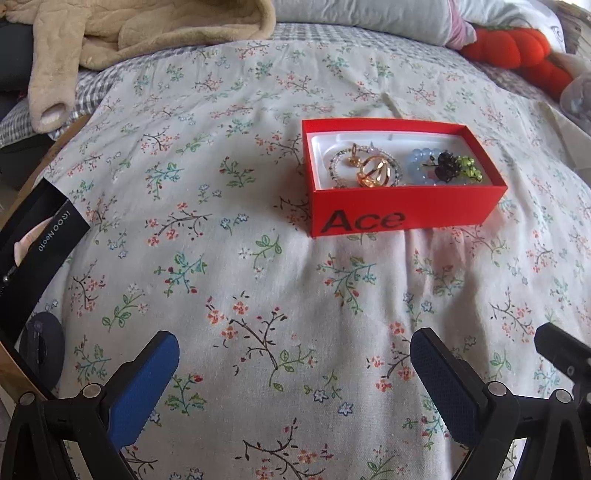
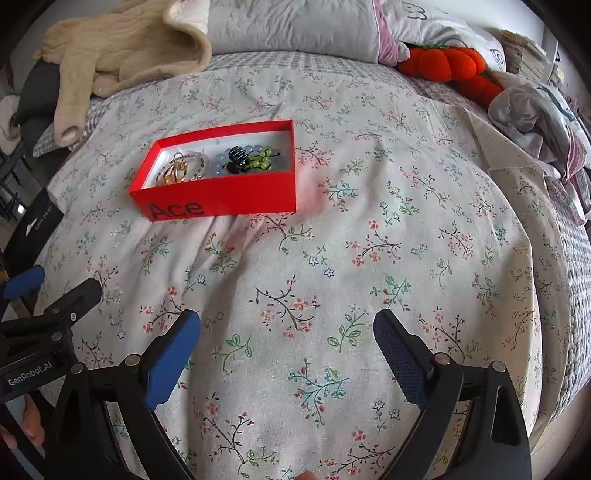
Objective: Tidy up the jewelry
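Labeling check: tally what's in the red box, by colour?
Inside the red box:
Gold pieces: 2
Beaded ring bracelet: 1
Blue bead bracelet: 1
Black cluster: 1
Green cluster: 1
Total: 6, though overlaps make this approximate.

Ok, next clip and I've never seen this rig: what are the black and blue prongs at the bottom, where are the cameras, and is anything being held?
No robot here: a person holds a two-finger tool in each hand, with a fisheye camera on each looking along its fingers. One picture is from the left gripper, the other from the right gripper. Both are open and hold nothing. They hover over a floral bedspread. On it sits a red box marked Ace, with gold rings, a blue bead bracelet and other jewelry inside. A beige garment and an orange plush lie behind.
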Tool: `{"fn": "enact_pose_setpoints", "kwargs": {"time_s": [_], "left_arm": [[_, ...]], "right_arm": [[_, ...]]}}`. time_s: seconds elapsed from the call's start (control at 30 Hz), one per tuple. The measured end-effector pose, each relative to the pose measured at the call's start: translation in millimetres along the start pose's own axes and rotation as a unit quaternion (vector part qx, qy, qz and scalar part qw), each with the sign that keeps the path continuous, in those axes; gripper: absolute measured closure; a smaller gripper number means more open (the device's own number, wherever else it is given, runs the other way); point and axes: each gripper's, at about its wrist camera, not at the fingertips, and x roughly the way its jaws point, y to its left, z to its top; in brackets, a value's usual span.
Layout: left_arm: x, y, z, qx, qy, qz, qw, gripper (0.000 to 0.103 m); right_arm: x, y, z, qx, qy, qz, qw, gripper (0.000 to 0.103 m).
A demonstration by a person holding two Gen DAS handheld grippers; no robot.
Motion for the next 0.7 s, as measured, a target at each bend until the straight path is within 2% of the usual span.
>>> {"fn": "enact_pose_setpoints", "kwargs": {"time_s": [0.7], "left_arm": [[3.4,2.0,0.2,-0.003,0.0,0.018,0.9998,0.0]], "right_arm": [[1.6,5.7,0.6,-0.01,-0.007,-0.024,1.0,0.007]]}}
